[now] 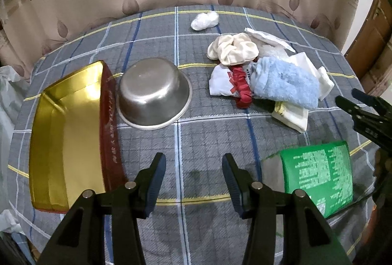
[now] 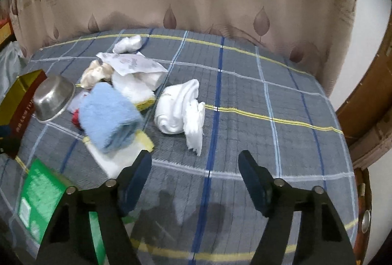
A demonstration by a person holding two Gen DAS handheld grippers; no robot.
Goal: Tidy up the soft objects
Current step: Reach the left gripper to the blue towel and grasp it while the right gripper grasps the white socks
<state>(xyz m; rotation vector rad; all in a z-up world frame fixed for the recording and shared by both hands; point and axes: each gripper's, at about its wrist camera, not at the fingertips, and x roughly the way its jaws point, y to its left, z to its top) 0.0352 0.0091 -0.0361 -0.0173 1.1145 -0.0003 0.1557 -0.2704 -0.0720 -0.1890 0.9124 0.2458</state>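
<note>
A heap of soft things lies on the checked cloth: a blue towel [image 1: 286,84] [image 2: 107,115], a cream scrunchie [image 1: 232,48], a red scrunchie [image 1: 241,86] and white cloths. A rolled white cloth [image 2: 178,108] lies apart, to the right of the heap. A small white wad [image 1: 204,19] [image 2: 127,43] sits farther back. My left gripper [image 1: 193,157] hovers open over bare cloth, between the gold box and the green packet. My right gripper [image 2: 195,155] is open with nothing between its fingers, just short of the rolled white cloth. The right gripper [image 1: 355,98] also shows at the edge of the left wrist view.
A gold-lined box with red walls [image 1: 66,132] stands at the left, a steel bowl [image 1: 154,93] beside it. A green packet [image 1: 318,172] [image 2: 39,194] lies near the front. A curtain hangs behind the table; wooden furniture [image 2: 367,103] stands at the right.
</note>
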